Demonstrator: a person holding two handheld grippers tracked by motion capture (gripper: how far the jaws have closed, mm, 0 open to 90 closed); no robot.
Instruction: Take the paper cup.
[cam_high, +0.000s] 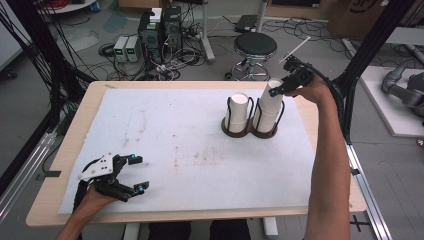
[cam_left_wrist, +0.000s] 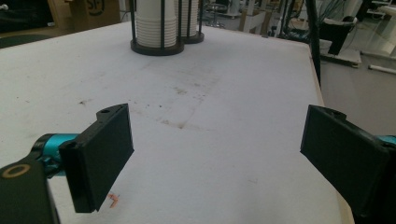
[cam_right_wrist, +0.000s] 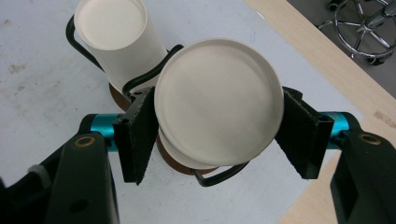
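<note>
At the table's far right, the top paper cup is being gripped for a lift off its stack.

Near the front left corner, the left gripper (cam_high: 134, 174) rests on the white mat (cam_high: 190, 150) with its jaws spread and nothing between them. Further right stands the two-slot cup holder (cam_high: 249, 131): one stack of cups (cam_high: 238, 111) in its left slot, another in its right, whose top cup (cam_right_wrist: 219, 100) is pinched by the right gripper (cam_right_wrist: 219, 135) across the rim. Next, probably a straight upward pull, so the cups below stay seated.
</note>
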